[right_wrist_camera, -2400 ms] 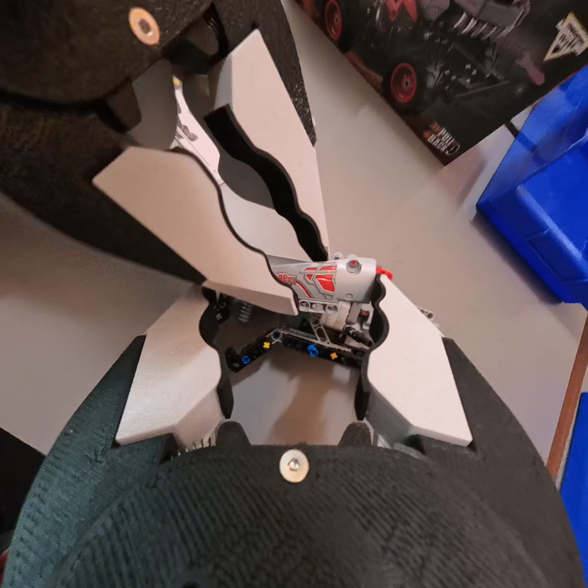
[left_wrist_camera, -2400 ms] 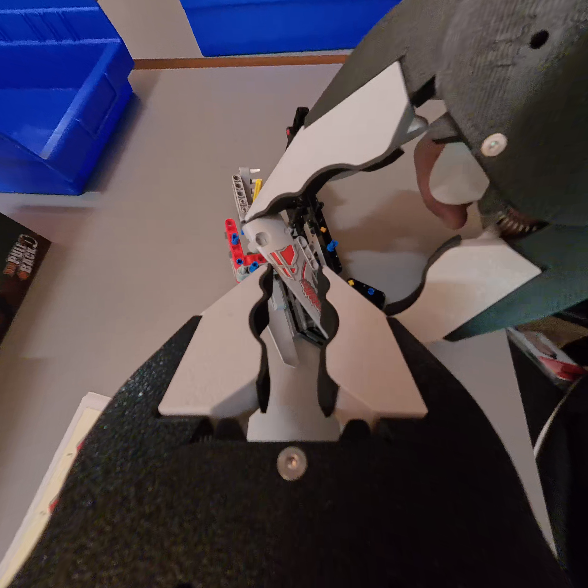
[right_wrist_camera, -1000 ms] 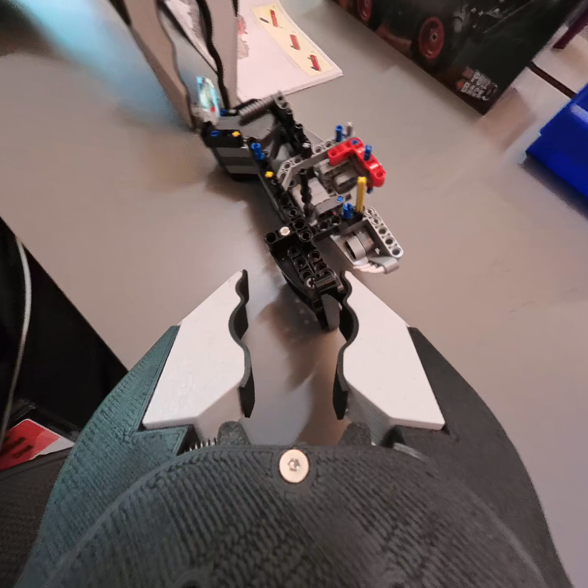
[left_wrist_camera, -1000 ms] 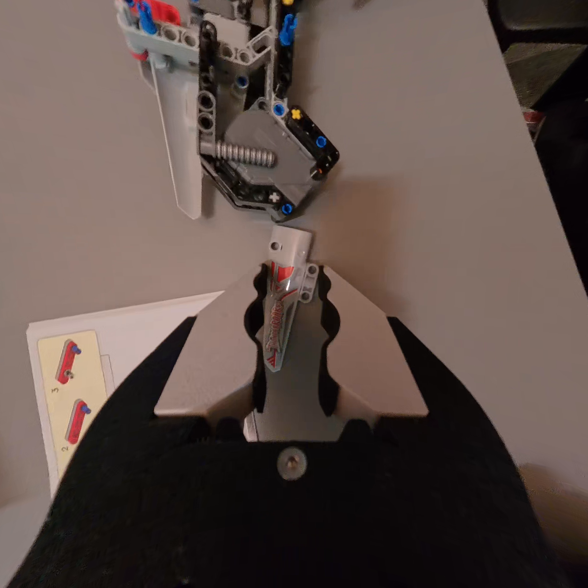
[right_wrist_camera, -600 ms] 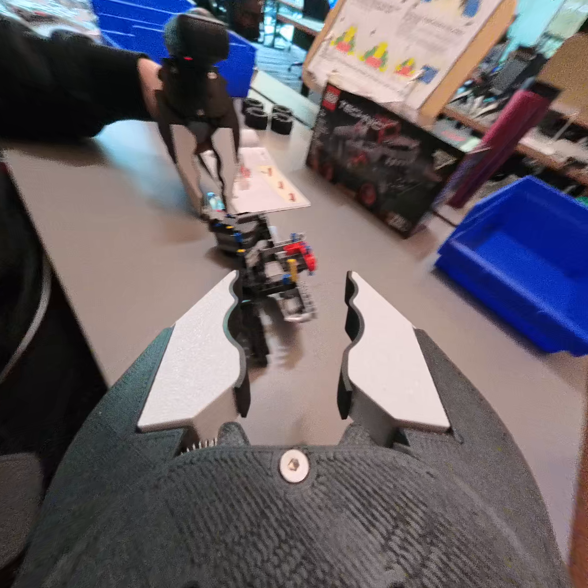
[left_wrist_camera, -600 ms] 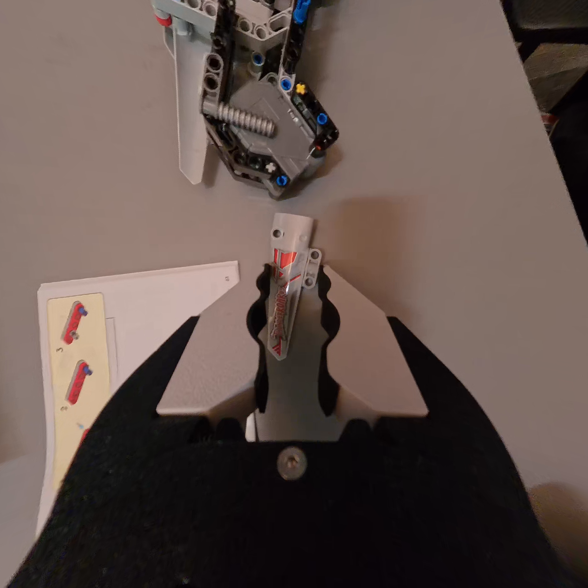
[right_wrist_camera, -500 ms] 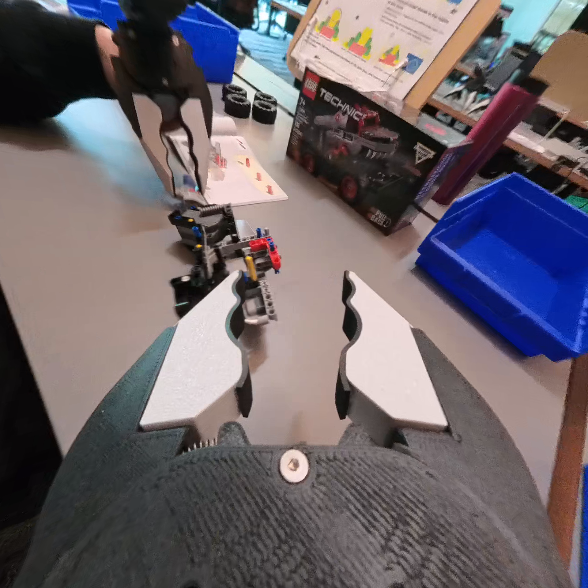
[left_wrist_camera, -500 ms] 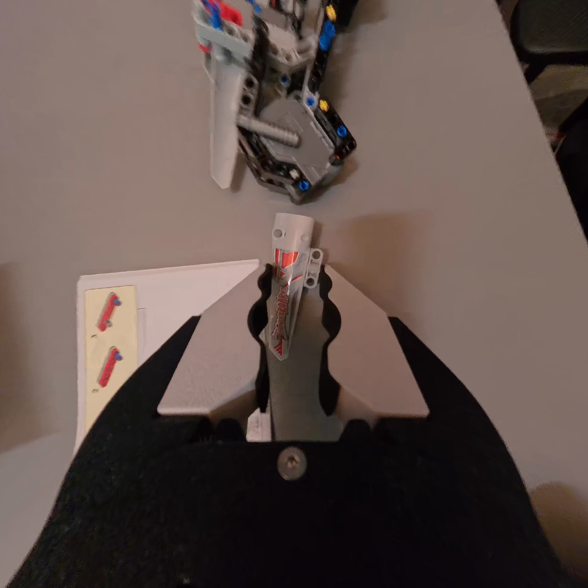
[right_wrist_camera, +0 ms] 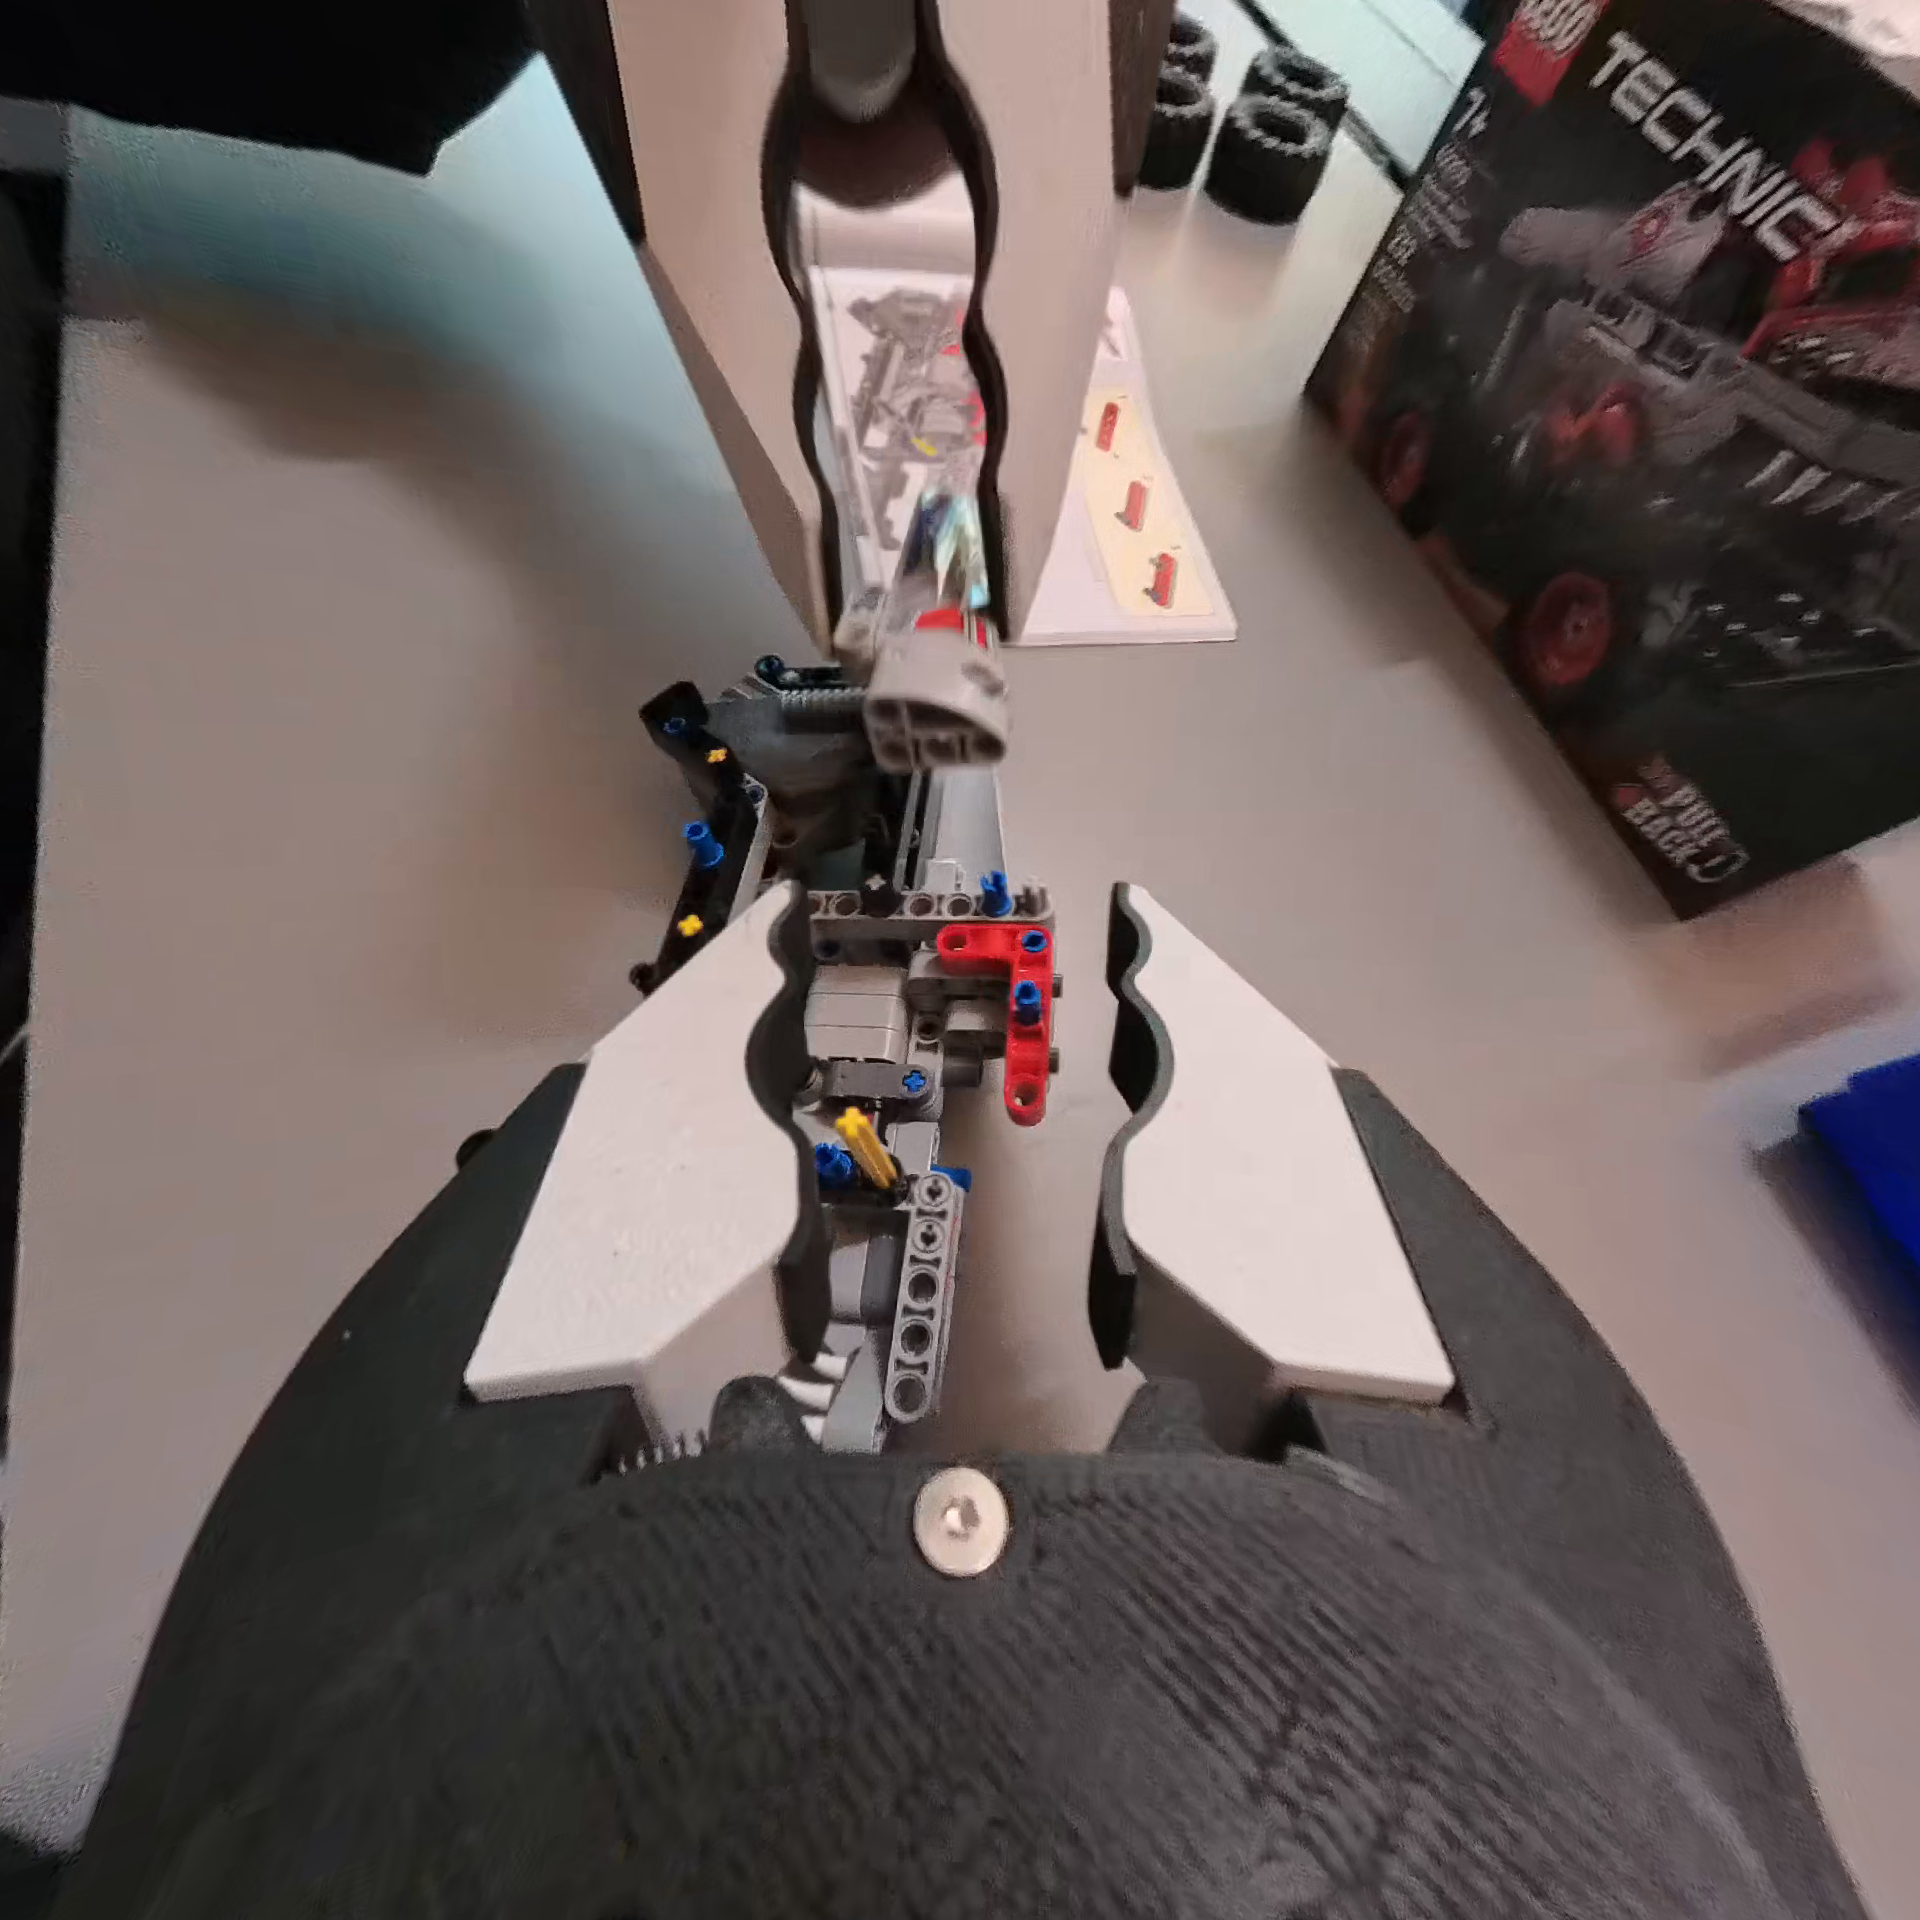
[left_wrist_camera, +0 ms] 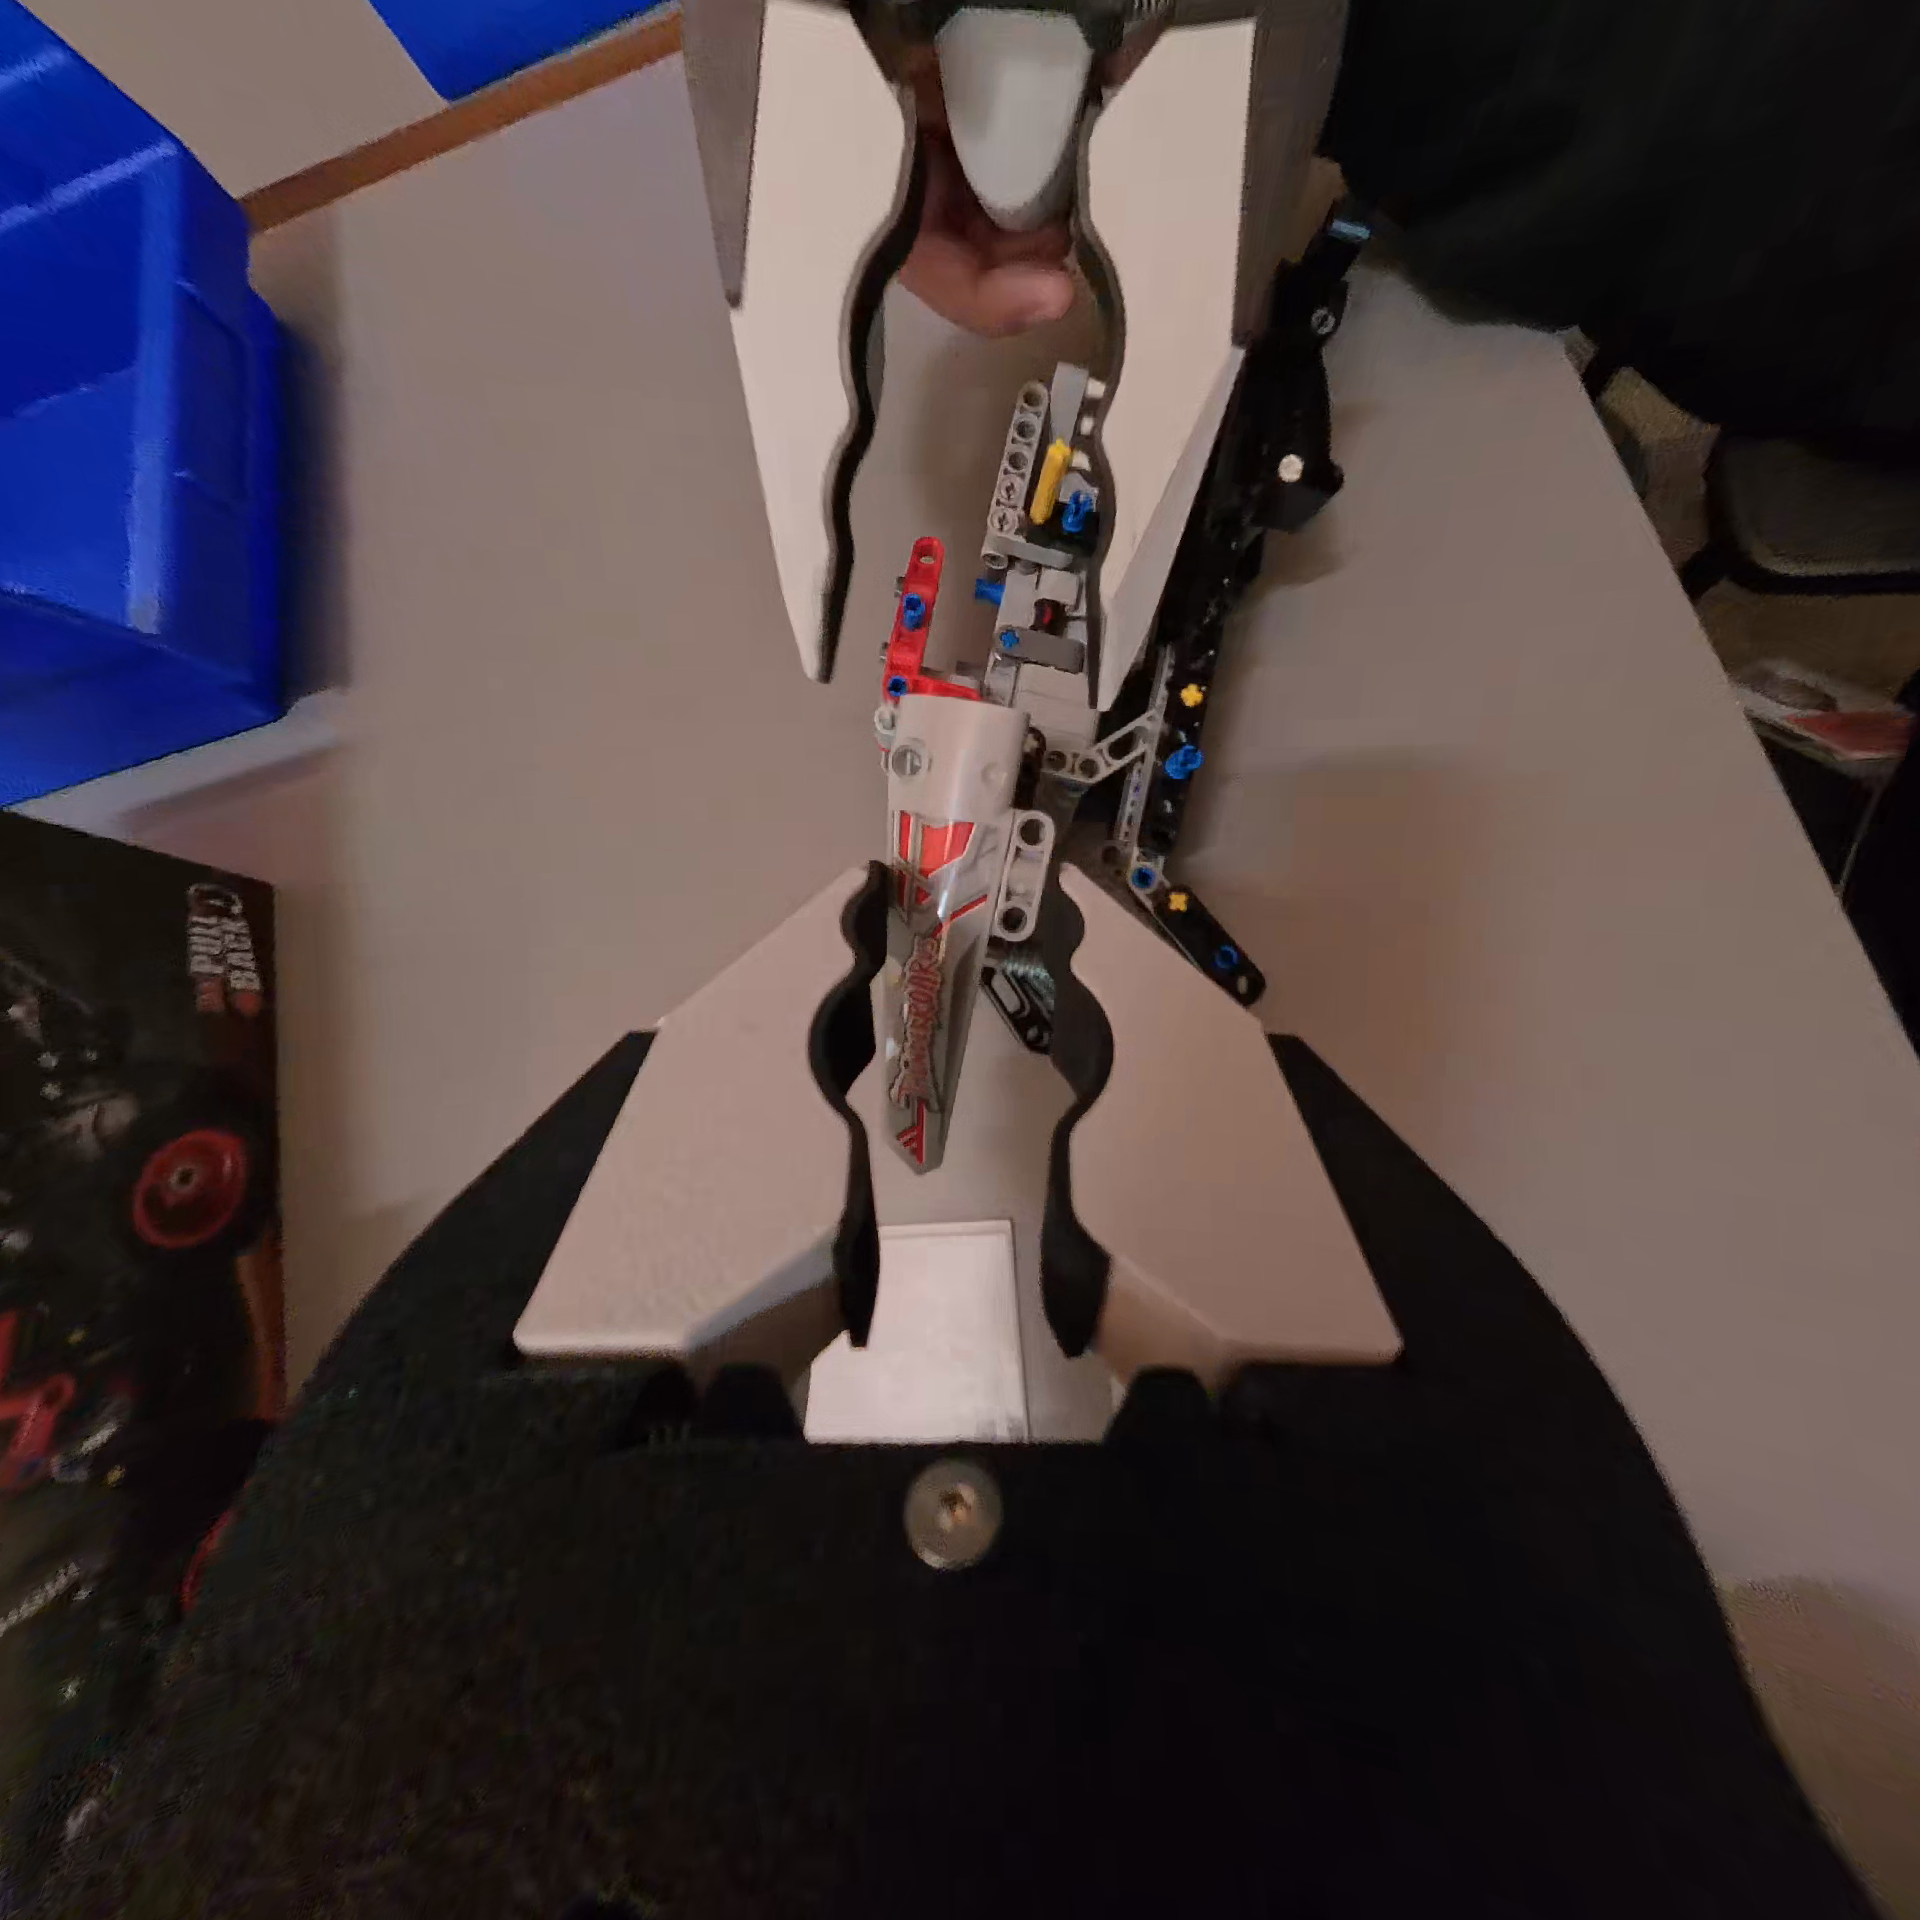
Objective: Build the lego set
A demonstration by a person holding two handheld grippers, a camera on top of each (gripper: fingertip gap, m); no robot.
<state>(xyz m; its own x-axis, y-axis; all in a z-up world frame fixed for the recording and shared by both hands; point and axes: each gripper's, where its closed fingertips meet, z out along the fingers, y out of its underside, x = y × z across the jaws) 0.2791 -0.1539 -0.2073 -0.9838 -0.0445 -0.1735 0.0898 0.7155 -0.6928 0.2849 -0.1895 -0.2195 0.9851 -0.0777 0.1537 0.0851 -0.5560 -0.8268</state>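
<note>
Change: the left gripper point(left_wrist_camera: 961, 914), which half a second ago held the grey pointed panel with red decals point(left_wrist_camera: 940, 935) short of the model, now has its blunt end at the grey, black and red Technic chassis point(right_wrist_camera: 904, 1039); the right gripper point(right_wrist_camera: 951, 935) has returned from mid-air to straddle the chassis.
Meaning: the panel appears ready to be pressed on; it is probably not yet seated.
Left tool: fingers clamped on the panel.
Right tool: fingers apart; the left one touches the chassis, the right one stands clear.
Location: the chassis lies on the grey table point(right_wrist_camera: 312, 727), left of the dark set box point(right_wrist_camera: 1662, 436).
</note>
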